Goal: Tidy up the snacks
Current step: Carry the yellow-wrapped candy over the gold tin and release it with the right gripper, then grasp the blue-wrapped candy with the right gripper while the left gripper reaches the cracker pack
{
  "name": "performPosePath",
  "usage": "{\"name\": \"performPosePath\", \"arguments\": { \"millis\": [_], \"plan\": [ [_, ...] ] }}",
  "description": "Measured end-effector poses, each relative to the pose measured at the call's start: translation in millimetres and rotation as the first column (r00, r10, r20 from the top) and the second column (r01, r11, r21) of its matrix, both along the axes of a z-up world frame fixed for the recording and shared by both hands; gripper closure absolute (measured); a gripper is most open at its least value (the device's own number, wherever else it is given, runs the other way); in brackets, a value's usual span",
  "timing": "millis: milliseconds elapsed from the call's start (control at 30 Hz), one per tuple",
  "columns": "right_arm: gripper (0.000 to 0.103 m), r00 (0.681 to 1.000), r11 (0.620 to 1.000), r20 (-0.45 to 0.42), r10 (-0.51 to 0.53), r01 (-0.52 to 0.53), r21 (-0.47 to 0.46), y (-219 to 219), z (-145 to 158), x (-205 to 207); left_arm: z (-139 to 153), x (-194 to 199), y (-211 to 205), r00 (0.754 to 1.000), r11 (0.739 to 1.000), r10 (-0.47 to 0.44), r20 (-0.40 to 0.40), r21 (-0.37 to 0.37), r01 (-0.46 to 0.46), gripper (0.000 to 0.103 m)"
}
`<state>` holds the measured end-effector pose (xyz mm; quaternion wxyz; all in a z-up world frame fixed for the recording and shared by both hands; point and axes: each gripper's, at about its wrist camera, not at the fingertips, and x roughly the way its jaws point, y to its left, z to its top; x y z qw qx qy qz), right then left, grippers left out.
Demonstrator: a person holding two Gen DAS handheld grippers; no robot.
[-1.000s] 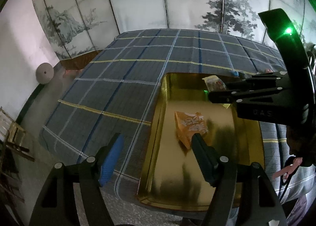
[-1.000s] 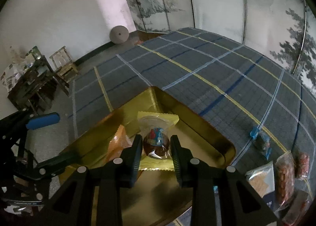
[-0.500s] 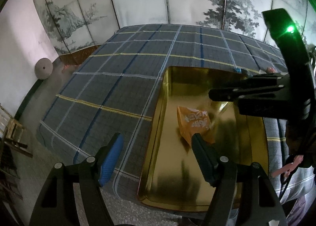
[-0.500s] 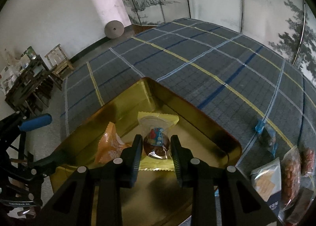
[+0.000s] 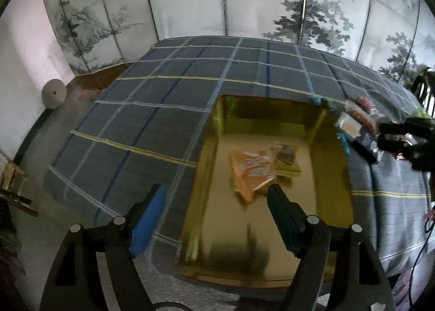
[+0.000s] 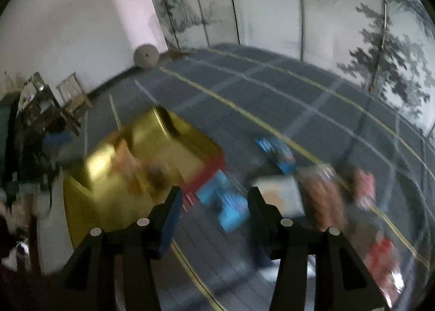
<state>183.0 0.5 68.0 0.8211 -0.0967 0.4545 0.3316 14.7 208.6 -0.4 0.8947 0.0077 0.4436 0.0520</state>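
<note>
Left wrist view. Your left gripper (image 5: 217, 196) hangs over the near left rim of the gold tray (image 5: 201, 175), jaws spread wide and gripping nothing; they have just been opening a little, with only the tray wall and the cloth seen between them. The tray rests on a blue-grey plaid cloth (image 5: 152, 109). Inside it lie two snacks: an orange packet (image 5: 251, 171) flat on the tray floor, and a clear wrapped snack with yellow edges (image 5: 285, 157) touching its right side. Beyond the tray's right wall, loose snack packets (image 5: 356, 120) lie on the cloth. Your right gripper (image 5: 405, 137) shows at the right edge, above those packets; its state cannot be read from here.

Right wrist view (heavily blurred). Your right gripper (image 6: 214, 202) stands released: its jaws have just been opening, and nothing is held between them. Through the gap you see a blue packet (image 6: 228, 206) lying on the cloth (image 6: 244, 85), just outside the tray (image 6: 114, 202), which sits at left. A pale square packet (image 6: 282, 192) lies just right of the blue one, a second blue packet (image 6: 280, 154) farther back, and brown (image 6: 323, 194) and red packets (image 6: 363, 186) to the right. Finer detail is lost to blur.
</note>
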Motion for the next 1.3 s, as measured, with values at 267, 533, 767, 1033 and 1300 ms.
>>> {"name": "performPosePath", "arguments": {
  "millis": [267,533,767,1033,1300],
  "plan": [
    [0.053,0.981,0.970,0.038,0.192,-0.184,-0.157,34,-20,-6,3,1,-17,0.999,1.000,-0.028,-0.016,-0.004,0.028,0.030],
    [0.053,0.927,0.884,-0.022,0.375,-0.364,-0.292,76,-48,26,5,5,-19,0.999,0.999,-0.025,-0.030,-0.027,0.024,0.029],
    [0.071,0.925,0.895,-0.124,0.359,-0.379,-0.236,67,-54,22,10,5,-31,0.999,0.999,-0.045,-0.023,-0.013,0.044,0.029],
    [0.072,0.988,0.988,-0.015,-0.152,0.153,0.018,-114,-21,-86,17,3,-103,0.969,0.970,-0.245,-0.030,-0.004,0.245,0.029],
    [0.072,0.836,0.830,-0.006,-0.549,0.547,0.107,-283,-18,-125,20,34,-180,0.922,0.921,-0.383,-0.062,-0.103,0.376,0.029]
  ]
}}
